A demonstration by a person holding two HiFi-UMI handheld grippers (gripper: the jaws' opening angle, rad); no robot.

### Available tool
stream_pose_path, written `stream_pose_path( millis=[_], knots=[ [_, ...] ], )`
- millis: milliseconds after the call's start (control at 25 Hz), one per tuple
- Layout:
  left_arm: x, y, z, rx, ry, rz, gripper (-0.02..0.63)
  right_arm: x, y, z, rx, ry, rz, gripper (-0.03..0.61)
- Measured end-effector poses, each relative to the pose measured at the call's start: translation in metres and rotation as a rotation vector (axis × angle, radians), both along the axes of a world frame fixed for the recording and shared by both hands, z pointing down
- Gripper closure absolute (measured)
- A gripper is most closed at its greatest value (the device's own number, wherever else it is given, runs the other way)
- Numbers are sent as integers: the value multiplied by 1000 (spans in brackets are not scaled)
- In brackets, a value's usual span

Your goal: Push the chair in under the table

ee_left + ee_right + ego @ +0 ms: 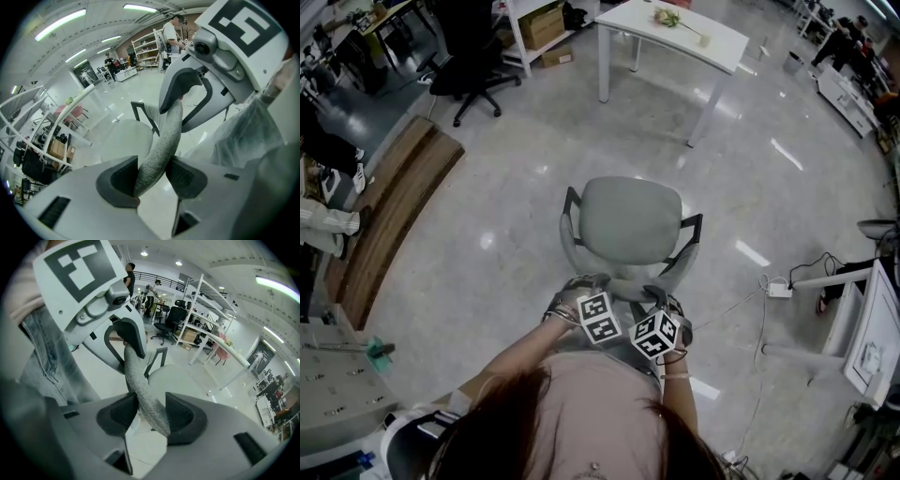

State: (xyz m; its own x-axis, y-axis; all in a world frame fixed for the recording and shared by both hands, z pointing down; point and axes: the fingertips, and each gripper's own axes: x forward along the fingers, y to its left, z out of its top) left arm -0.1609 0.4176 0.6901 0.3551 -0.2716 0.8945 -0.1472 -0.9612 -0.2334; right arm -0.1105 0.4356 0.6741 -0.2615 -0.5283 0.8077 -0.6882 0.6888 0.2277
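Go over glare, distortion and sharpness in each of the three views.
Head view: lamp glare streaks the glossy floor; the edges bend, and the chair is sharp. Left gripper view: strong fisheye, black corners, bright strip lights; the near backrest is crisp. Right gripper view: same fisheye vignette; a strip light blows out.

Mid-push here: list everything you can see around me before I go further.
grey chair: one, grey, floor centre, in front of the person
white table: one, white, top of head view, beyond the chair
black office chair: one, black, upper left
cardboard boxes: two, brown, on white shelving, upper left
power strip: one, white, floor at right
left claw: one, pale grey, shut on the chair's backrest
right claw: one, pale grey, shut on the same backrest
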Motion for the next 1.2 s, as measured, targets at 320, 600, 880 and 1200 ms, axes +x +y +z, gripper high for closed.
stream_pose_path(
  millis=[320, 600, 880, 1200],
  knots=[
    [5, -27, 1, -8, -8, -2, 426, 5, -27, 0, -6, -5, -6, 391],
    [12, -42, 2, -15, -16, 1, 426, 12, -43, 0, -6, -13, -11, 388],
    [18, -60, 1, -26, -23, 6, 426, 18, -61, 0, -17, -19, -16, 388],
    [27, -79, 2, -42, -37, -2, 425, 27, -80, 0, -32, -31, -28, 388]
  ],
)
